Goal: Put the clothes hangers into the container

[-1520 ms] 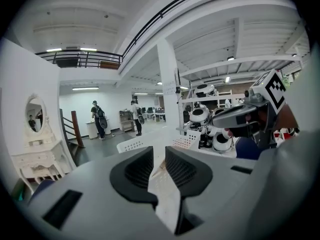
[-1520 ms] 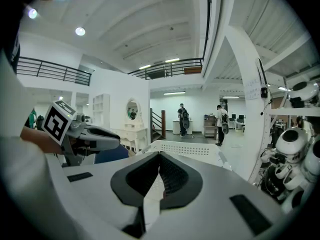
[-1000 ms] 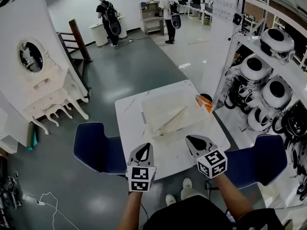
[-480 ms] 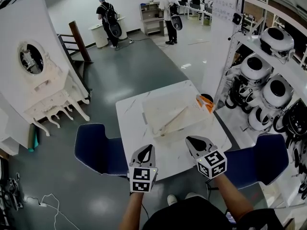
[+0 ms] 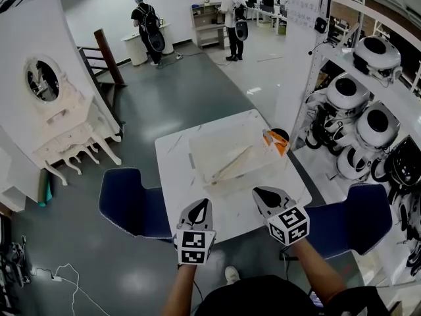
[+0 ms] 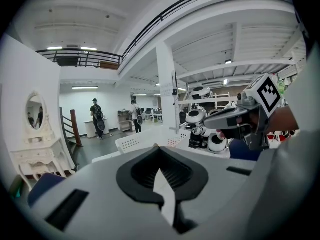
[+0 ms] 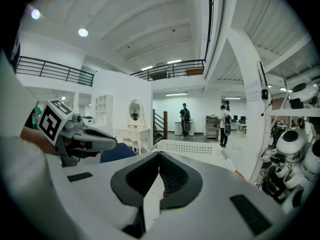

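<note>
Hangers [image 5: 233,164] in container [image 5: 197,155], beyond jaws

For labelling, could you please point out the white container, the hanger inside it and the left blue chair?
white container [image 5: 197,157], head view, left wall.
hanger [image 5: 235,162], head view, its middle.
left blue chair [image 5: 128,203], head view, seat.

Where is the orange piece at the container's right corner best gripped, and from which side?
The orange piece sits at that corner with bare table beside it, so probably grip its exposed edge outside the container wall, coming from the right with the right gripper, which is shut and empty. Its exact shape is too small to tell.
</note>
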### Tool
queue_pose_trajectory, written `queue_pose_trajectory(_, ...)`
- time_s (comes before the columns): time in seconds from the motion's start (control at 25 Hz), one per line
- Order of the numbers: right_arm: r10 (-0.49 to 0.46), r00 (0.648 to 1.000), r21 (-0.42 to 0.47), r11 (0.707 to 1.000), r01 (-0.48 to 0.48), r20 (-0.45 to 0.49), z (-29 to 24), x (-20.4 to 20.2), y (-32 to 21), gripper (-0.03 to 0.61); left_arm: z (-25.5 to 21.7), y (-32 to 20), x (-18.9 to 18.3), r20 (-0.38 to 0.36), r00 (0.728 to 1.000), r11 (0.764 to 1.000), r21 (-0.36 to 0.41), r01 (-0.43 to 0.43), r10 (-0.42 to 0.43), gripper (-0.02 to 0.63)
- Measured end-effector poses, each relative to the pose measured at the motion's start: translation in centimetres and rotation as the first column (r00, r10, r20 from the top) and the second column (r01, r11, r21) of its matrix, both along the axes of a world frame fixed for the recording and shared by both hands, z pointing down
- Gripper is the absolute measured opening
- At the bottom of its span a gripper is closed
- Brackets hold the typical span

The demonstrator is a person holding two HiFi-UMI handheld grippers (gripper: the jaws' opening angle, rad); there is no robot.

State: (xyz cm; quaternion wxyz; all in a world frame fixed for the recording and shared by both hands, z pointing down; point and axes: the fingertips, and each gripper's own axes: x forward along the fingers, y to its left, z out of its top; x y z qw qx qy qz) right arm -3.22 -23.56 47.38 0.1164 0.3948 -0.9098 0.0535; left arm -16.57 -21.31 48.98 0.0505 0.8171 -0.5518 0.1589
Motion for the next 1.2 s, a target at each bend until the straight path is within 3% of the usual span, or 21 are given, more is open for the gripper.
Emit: queue_pose_trajectory(1.2,-0.076,0.996,0.050,0.996,0.073,0.052,-2.6,9.5,9.4,0.020,-3.2,10.1,10.6,-0.018,0.997,0.994,0.078,0.080,-0.079,0.005)
